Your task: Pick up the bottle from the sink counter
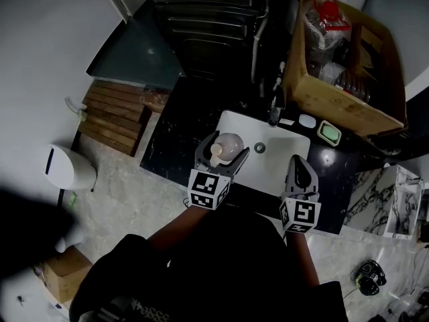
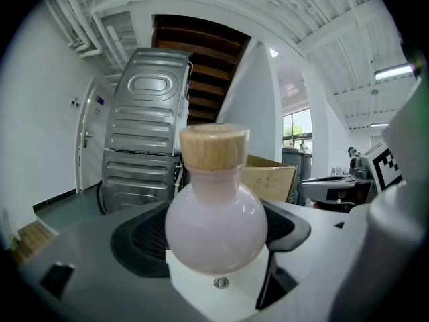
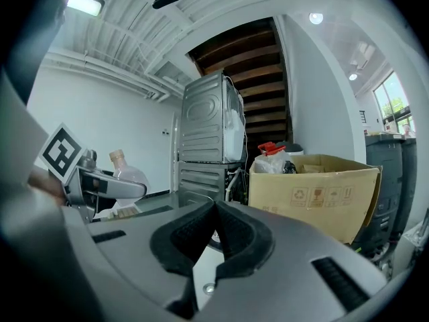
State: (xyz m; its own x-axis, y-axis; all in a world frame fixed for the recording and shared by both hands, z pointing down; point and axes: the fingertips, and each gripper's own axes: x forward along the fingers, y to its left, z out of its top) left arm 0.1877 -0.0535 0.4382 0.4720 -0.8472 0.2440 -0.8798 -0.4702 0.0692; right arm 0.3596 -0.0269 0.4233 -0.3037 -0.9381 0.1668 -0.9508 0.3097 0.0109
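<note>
Two claws above white sink, dark counter: left claw grips bottle, right claw closed.

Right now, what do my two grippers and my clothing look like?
Both the left gripper and the right gripper have smooth grey shells, and their jaws carry black ribbed pads. Each bears a cube faced with black-and-white square markers. No cables show. The person wears a black top.

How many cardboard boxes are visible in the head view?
2. The large open box is at the upper right, beyond the sink; the small box is on the floor at the lower left. Others may be hidden.
</note>
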